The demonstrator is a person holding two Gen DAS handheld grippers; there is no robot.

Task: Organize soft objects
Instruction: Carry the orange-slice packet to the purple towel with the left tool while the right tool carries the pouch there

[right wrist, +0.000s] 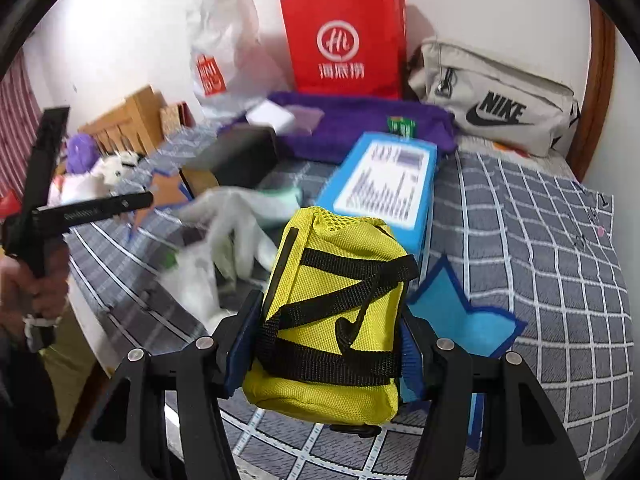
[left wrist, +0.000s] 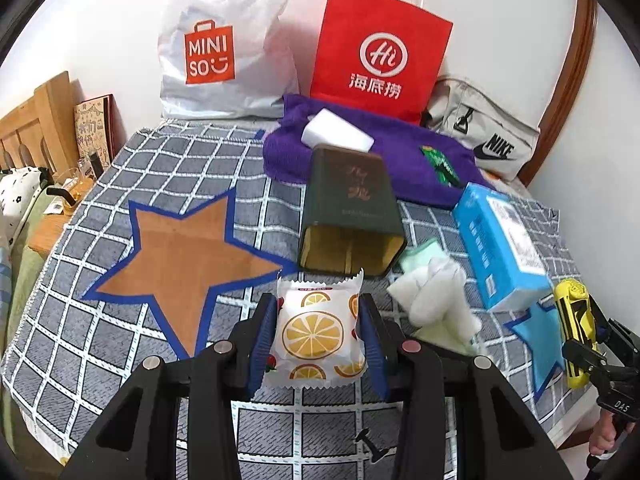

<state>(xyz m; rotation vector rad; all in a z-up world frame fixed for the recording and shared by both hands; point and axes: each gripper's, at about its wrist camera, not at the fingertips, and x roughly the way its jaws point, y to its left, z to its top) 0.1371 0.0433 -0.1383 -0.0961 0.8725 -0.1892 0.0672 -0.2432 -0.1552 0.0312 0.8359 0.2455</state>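
Note:
My left gripper (left wrist: 318,322) is shut on a white snack packet printed with lemon slices (left wrist: 316,334), held over the checked cloth beside the brown star patch (left wrist: 180,256). My right gripper (right wrist: 330,334) is shut on a yellow mesh pouch with black straps (right wrist: 332,320), above the blue star patch (right wrist: 460,312). That pouch and gripper also show at the right edge of the left wrist view (left wrist: 574,328). White gloves (left wrist: 436,296) lie crumpled between the two stars.
A green tin (left wrist: 352,212) lies on its side, a blue box (left wrist: 500,240) next to it. A purple towel (left wrist: 400,160) holds a white sponge (left wrist: 336,134). A Miniso bag (left wrist: 224,44), red paper bag (left wrist: 380,52) and Nike pouch (left wrist: 484,136) stand at the back.

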